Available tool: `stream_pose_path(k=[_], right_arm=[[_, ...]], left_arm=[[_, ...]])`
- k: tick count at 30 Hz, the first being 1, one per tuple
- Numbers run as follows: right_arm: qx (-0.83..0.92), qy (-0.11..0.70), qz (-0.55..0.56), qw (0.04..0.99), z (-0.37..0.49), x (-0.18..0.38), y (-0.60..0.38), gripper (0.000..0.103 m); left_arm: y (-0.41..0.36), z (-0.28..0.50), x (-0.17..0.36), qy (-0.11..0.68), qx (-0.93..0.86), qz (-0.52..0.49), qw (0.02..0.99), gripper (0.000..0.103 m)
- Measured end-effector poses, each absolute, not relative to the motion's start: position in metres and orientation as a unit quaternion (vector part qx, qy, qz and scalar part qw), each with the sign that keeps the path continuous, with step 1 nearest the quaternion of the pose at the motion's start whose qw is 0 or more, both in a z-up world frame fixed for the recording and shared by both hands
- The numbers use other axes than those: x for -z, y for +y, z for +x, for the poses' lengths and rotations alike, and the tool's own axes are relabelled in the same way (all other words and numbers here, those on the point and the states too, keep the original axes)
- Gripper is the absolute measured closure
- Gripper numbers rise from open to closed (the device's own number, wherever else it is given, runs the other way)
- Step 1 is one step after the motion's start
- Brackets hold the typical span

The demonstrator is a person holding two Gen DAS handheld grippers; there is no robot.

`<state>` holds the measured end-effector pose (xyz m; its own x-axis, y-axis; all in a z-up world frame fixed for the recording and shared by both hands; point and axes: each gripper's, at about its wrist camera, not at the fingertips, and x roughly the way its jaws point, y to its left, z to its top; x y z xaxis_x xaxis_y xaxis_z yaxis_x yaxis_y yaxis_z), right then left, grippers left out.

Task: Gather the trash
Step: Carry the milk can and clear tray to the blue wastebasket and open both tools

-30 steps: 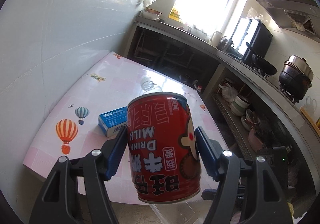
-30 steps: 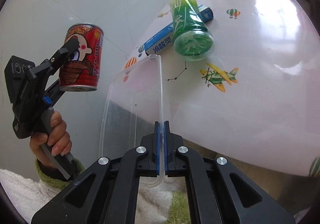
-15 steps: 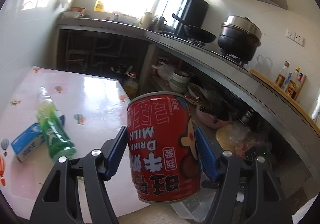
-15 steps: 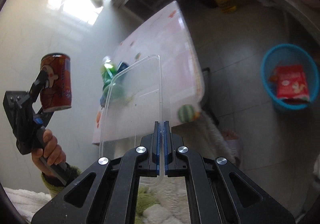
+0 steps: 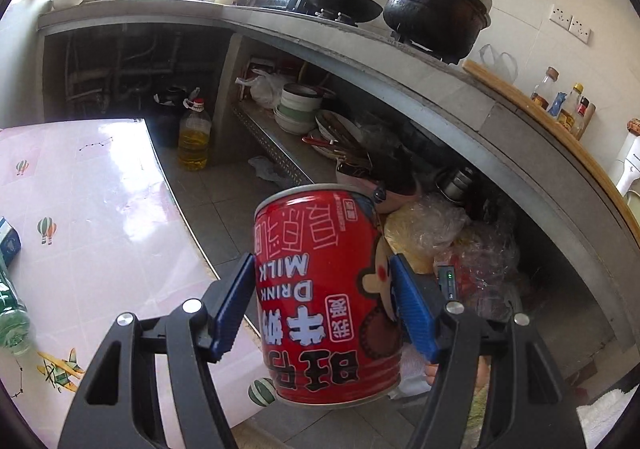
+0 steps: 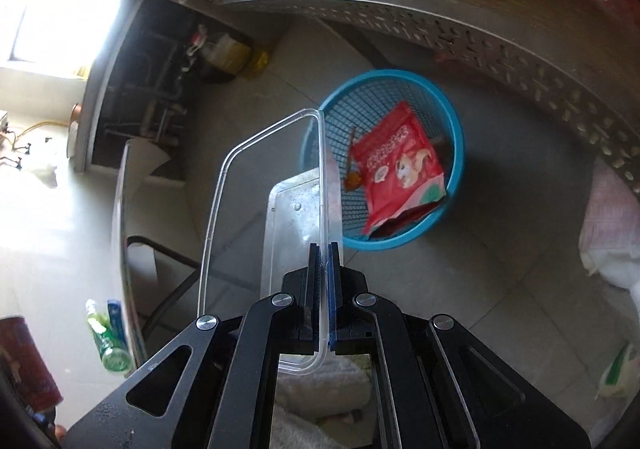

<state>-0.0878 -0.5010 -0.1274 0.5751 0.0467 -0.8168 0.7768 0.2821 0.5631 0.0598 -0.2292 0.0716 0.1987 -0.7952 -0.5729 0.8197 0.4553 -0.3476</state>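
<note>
Red milk-drink can [image 5: 326, 301] held in the air, printed label upside down, clamped at both sides by the blue pads of the left gripper [image 5: 324, 305]; it hangs past the edge of the pink table [image 5: 80, 209], over the grey tiled floor. Right gripper [image 6: 323, 281] pressed together on the rim of a clear plastic lid [image 6: 264, 209] (edge-on to the camera). Beyond the lid: blue mesh basket [image 6: 452, 121] on the floor, red snack packet [image 6: 400, 165] inside it. Green bottle [image 6: 108, 341] lies on the table.
</note>
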Motion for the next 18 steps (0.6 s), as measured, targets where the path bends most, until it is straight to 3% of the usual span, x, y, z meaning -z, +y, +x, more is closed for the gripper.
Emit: stream_pose_path(k=[4,6,8,10,13,18], right_arm=[[0.288,0.392,0.547,0.682,-0.059,0.161,-0.525,0.1],[0.298,0.393,0.559,0.667,-0.038,0.183,-0.533,0.095],[0.299,0.392,0.564,0.662,-0.025,0.2,-0.542,0.084],[0.306,0.41,0.548,0.662,-0.012,0.219,-0.546,0.053],[0.309,0.433,0.542,0.65,-0.011,0.24,-0.543,0.053],[0.319,0.419,0.527,0.667,-0.045,0.224,-0.535,0.053]], left_arm=[[-0.237,0.066,-0.065,0.369,0.508,0.025,0.777,0.037],[-0.24,0.068,-0.062,0.374,0.501,0.029,0.78,0.037],[-0.245,0.071,-0.057,0.381,0.494,0.034,0.781,0.037],[-0.251,0.074,-0.052,0.388,0.489,0.037,0.781,0.037],[-0.259,0.077,-0.046,0.397,0.485,0.042,0.778,0.037],[-0.28,0.077,-0.035,0.409,0.493,0.044,0.767,0.037]])
